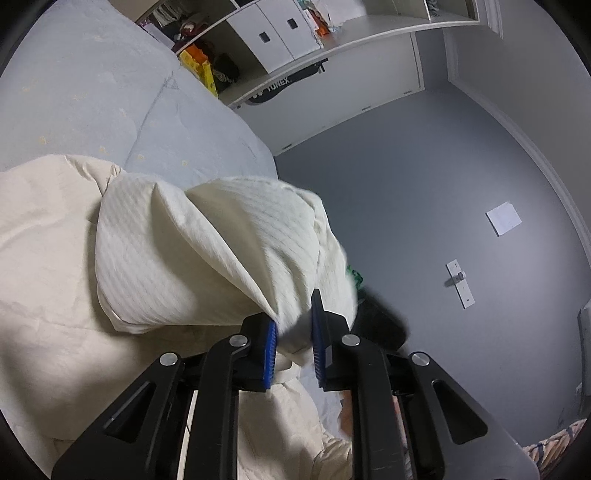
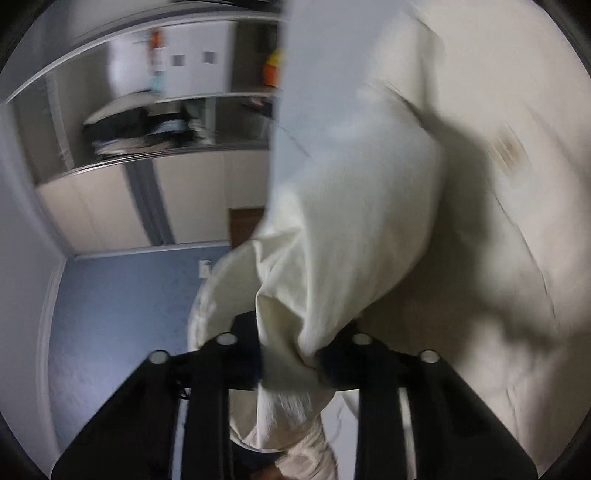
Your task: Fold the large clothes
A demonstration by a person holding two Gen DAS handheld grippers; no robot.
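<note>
Because I want the cream quilted garment to drape over the bed for folding, I hold its bunched edge in both tongs, left tongs slightly parted around it, right tongs clamped tight.

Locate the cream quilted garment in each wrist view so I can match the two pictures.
Left wrist view: the cream quilted garment fills centre and left, a bunch of it pinched between the left tool.
Right wrist view: the same garment hangs through the centre and right, blurred, gathered into the right tool.
Shared landmark: the white cabinet with two dark square handles, near the top of both views.
</note>
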